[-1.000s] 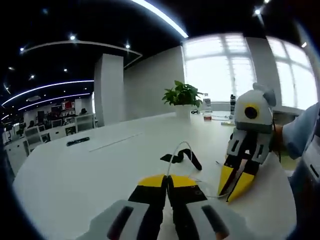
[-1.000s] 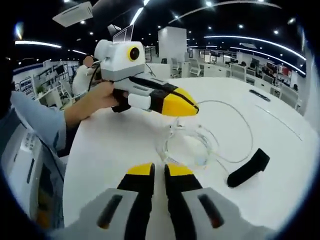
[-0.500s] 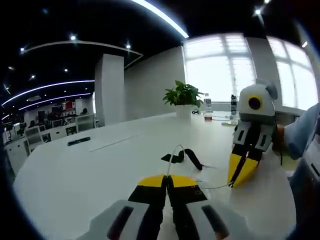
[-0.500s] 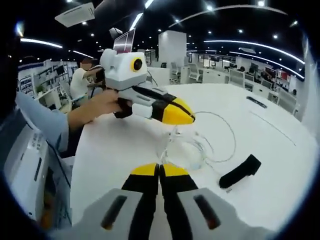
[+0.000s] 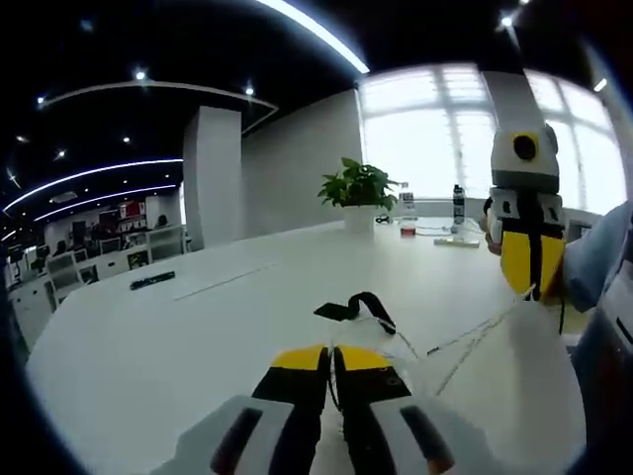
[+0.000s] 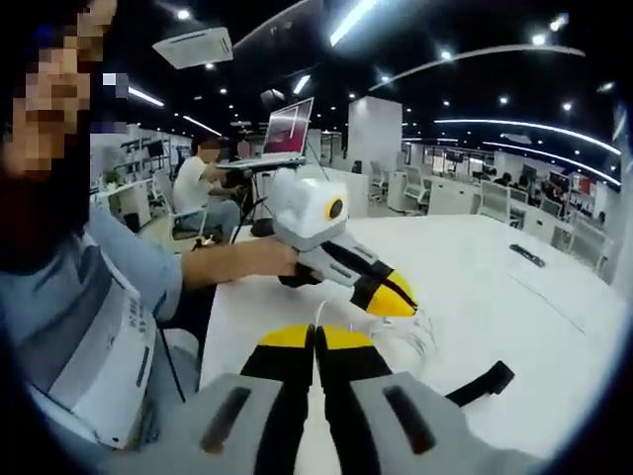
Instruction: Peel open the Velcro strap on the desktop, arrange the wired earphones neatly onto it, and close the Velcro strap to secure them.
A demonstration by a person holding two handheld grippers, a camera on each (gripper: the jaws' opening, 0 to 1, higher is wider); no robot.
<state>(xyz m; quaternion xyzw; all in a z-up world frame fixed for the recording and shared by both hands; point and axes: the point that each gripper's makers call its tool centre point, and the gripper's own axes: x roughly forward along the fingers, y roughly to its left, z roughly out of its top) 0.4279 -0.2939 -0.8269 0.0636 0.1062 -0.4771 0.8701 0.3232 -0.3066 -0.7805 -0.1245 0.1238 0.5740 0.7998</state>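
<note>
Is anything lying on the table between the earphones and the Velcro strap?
Nothing visible does. The earphone cable stretches between the two grippers, and bare white table separates it from the black strap, which lies just beyond.

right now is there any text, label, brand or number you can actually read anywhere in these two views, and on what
None can be read.
Person's shirt: small dark print, too blurred to read.
Red sign on the far wall: too small to read.
Laptop screen: lit, no legible text.
Bottle by the window: label too small to read.
</note>
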